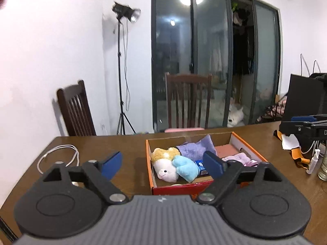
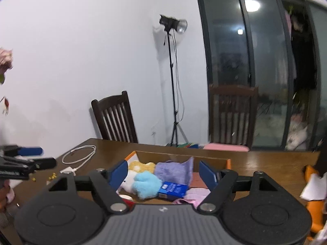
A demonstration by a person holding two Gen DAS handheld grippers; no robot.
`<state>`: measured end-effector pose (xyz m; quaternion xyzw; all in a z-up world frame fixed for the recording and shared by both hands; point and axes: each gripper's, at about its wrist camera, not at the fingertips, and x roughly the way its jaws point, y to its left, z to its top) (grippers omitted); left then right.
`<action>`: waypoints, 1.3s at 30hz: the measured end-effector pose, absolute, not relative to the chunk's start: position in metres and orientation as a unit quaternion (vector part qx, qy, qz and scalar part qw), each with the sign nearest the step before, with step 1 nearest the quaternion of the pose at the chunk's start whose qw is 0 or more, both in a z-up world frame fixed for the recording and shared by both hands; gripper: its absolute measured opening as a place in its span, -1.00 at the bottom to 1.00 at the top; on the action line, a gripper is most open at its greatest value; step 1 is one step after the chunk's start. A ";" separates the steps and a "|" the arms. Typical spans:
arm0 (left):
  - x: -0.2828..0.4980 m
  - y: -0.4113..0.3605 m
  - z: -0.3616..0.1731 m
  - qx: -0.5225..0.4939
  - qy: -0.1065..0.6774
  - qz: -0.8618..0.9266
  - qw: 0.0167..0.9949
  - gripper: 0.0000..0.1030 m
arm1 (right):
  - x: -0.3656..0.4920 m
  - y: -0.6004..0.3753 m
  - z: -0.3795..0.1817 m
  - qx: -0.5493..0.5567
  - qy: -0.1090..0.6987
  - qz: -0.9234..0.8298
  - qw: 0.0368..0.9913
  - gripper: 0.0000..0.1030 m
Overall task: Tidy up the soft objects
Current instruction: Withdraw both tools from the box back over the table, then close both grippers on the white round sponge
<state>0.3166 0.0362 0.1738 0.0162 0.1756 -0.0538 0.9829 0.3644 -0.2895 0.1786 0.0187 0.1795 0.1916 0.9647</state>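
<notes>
Both grippers hover above a dark wooden bench (image 1: 130,145), and both sets of jaws stand wide with nothing between them. The left gripper (image 1: 163,163) looks straight at the cardboard box (image 1: 150,163), orange on its outer walls and red on the near side, sitting in the middle of the bench. The right gripper (image 2: 163,173) is over the same box (image 2: 228,163), its blue pads framing the contents.

Inside the box, at the left end, lies a white plush toy (image 1: 166,169) with a tan top, and a light blue plush (image 1: 185,168) leans against it. Behind them a purple cloth (image 1: 196,147) stands bunched up, a small blue packet (image 2: 173,188) lies just beside the blue plush, and pink cloth (image 1: 237,157) fills the right end.

On the bench to the left of the box, a white cable (image 1: 59,157) lies in a loose loop. At the far right, a small white bottle (image 1: 313,161) stands near an orange-and-white item (image 1: 294,147).

Across the bench, two dark wooden chairs: one (image 1: 75,110) by the white wall, one (image 1: 188,100) in front of the dark sliding glass doors (image 1: 210,51). A studio lamp on a tripod (image 1: 122,71) stands between them. A ceiling light reflects in the glass.
</notes>
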 end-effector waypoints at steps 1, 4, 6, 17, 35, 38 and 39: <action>0.304 0.036 0.172 0.010 0.169 -0.054 0.984 0.83 | 0.353 -0.291 0.178 0.012 0.170 0.187 0.968 0.52; 0.267 0.032 0.160 -0.004 0.151 -0.058 0.987 0.87 | 0.315 -0.297 0.167 -0.003 0.144 0.175 0.974 0.67; 0.242 0.028 0.150 -0.011 0.134 -0.059 0.989 0.95 | 0.292 -0.300 0.155 -0.009 0.137 0.173 0.975 0.67; 0.166 0.006 0.067 0.008 0.146 -0.073 0.986 1.00 | 0.210 -0.305 0.066 0.073 0.180 0.225 0.955 0.73; 0.319 0.005 0.033 -0.090 0.286 -0.135 0.944 -0.03 | 0.313 -0.270 0.023 0.103 0.278 0.225 0.928 0.37; 0.357 0.003 0.022 -0.122 0.310 -0.153 0.930 -0.14 | 0.350 -0.260 0.017 0.132 0.298 0.243 0.914 0.15; 0.368 0.002 0.018 -0.128 0.320 -0.154 0.926 -0.19 | 0.363 -0.256 0.015 0.141 0.304 0.248 0.909 0.10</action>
